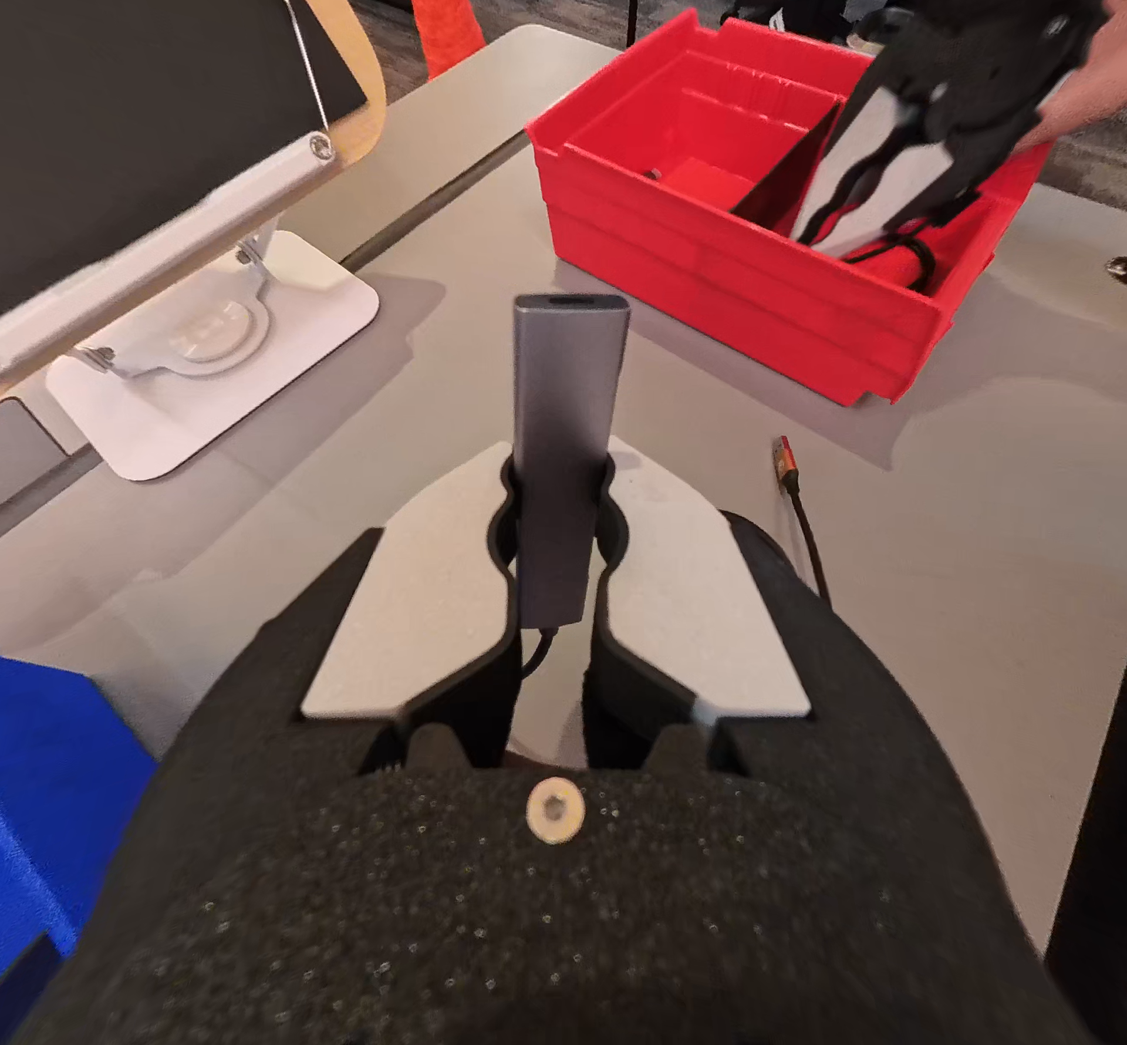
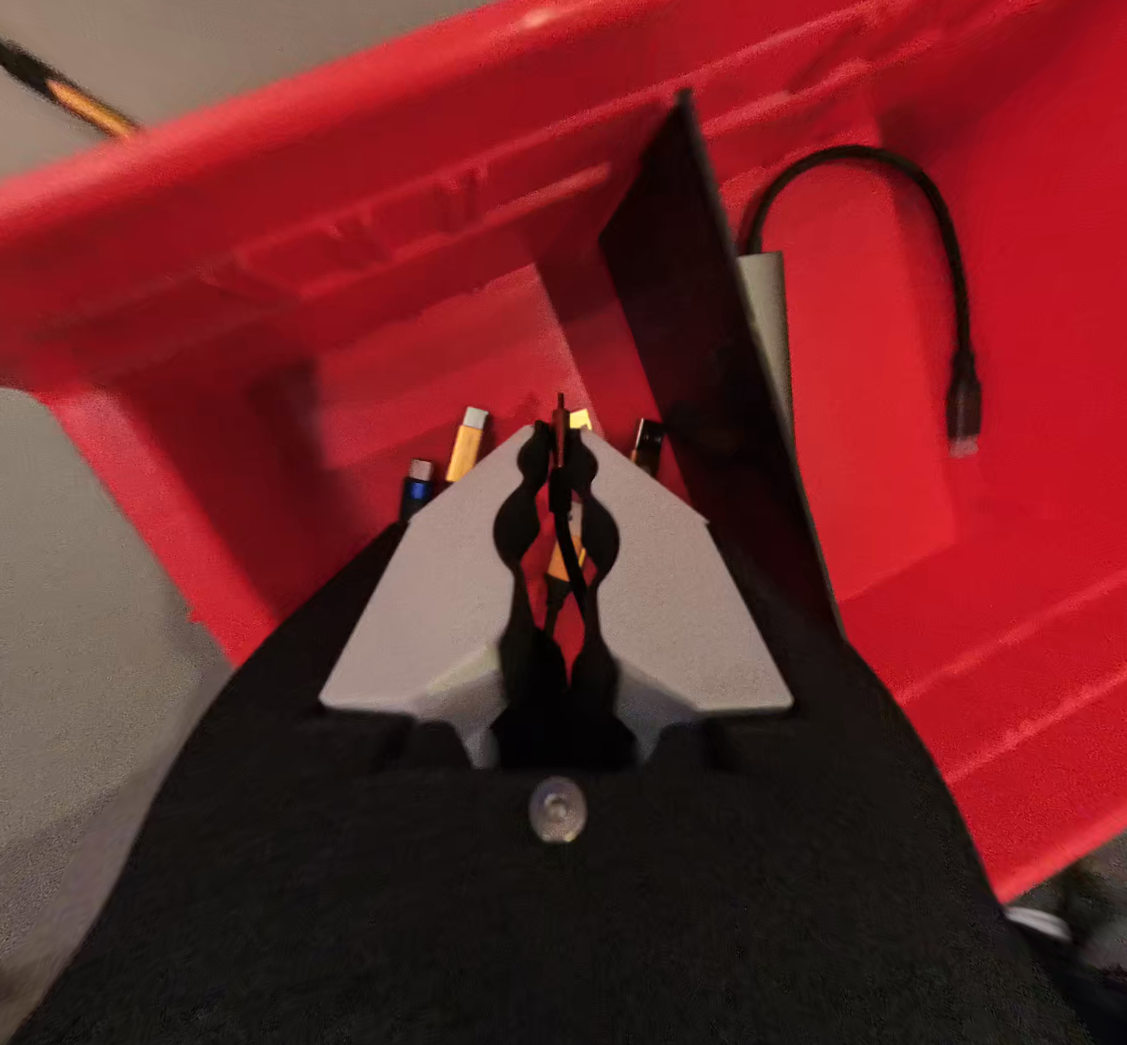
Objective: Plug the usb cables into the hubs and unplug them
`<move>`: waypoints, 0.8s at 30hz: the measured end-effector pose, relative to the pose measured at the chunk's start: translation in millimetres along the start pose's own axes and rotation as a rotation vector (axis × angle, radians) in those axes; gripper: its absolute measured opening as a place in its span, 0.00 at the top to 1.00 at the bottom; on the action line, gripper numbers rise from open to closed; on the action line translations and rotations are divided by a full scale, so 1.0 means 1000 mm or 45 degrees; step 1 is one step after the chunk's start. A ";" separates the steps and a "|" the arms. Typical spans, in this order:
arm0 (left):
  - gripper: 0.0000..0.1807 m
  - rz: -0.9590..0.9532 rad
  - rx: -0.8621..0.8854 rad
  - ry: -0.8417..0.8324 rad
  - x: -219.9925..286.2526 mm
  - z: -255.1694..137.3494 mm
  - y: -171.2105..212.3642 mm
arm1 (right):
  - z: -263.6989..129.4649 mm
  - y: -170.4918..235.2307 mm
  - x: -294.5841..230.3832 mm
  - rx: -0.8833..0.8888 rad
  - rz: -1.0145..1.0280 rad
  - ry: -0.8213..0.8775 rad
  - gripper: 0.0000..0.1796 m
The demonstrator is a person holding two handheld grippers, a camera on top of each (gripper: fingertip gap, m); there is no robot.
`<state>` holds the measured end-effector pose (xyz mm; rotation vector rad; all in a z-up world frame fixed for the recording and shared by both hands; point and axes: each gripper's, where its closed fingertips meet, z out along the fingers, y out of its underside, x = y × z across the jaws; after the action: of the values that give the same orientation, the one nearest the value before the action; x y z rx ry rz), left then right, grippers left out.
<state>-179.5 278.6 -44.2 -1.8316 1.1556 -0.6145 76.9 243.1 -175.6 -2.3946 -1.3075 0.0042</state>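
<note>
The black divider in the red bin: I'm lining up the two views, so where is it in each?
Left wrist view: black divider upper right, inside the red bin, just left of the right tool.
Right wrist view: black divider centre-right, upright.
Shared landmark: the red bin.

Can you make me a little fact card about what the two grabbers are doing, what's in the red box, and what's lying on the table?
left gripper: shut on the grey USB hub, held above the table
right gripper: inside the red bin, pinching a black cable
bin divider: black divider splits the bin in two
gripper's side of bin: several cable plugs, one an orange plug
other side: second grey hub with a short black lead
on table: orange-and-black cable, white stand
</note>
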 end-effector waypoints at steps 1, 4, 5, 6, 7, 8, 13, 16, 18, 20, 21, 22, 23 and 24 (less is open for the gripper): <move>0.88 -0.010 -0.004 0.018 0.002 0.001 0.001 | 0.009 0.001 0.000 -0.013 -0.083 0.016 0.97; 0.88 -0.070 0.011 0.095 0.008 0.001 0.001 | 0.018 -0.010 0.000 0.123 -0.075 0.008 0.91; 0.88 -0.102 0.026 0.128 0.009 0.000 0.000 | 0.015 -0.011 0.001 0.130 -0.016 -0.025 0.87; 0.88 -0.140 0.045 0.158 0.010 -0.001 -0.002 | 0.008 -0.016 0.003 0.162 0.046 -0.036 0.84; 0.88 -0.179 0.066 0.184 0.010 -0.003 -0.004 | -0.003 -0.024 0.006 0.216 0.098 -0.023 0.81; 0.88 -0.219 0.088 0.208 0.009 -0.005 -0.006 | -0.017 -0.033 0.010 0.275 0.137 0.024 0.80; 0.88 -0.398 0.180 0.313 0.005 -0.009 -0.013 | -0.105 -0.126 -0.027 0.773 0.324 0.202 0.80; 0.88 -0.508 0.228 0.406 0.009 -0.009 -0.017 | -0.103 -0.183 -0.092 1.007 0.359 0.073 0.80; 0.88 -0.594 0.272 0.505 0.016 -0.010 -0.022 | -0.077 -0.205 -0.117 1.018 0.351 0.092 0.80; 0.88 -0.674 0.307 0.593 0.023 -0.011 -0.026 | -0.065 -0.225 -0.132 1.094 0.321 0.148 0.81; 0.88 -0.703 0.319 0.632 0.026 -0.011 -0.028 | -0.063 -0.231 -0.135 1.108 0.293 0.201 0.82; 0.88 -0.723 0.329 0.655 0.029 -0.011 -0.029 | -0.067 -0.236 -0.134 1.130 0.262 0.274 0.82; 0.88 -0.730 0.332 0.659 0.031 -0.010 -0.029 | -0.075 -0.242 -0.132 1.180 0.255 0.333 0.84; 0.88 -0.719 0.325 0.654 0.033 -0.009 -0.028 | -0.086 -0.247 -0.131 1.245 0.277 0.361 0.86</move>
<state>-158.3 251.3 -17.0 -1.8219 0.7988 -1.5532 -178.2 224.5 -33.9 -1.5913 -0.6590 0.2856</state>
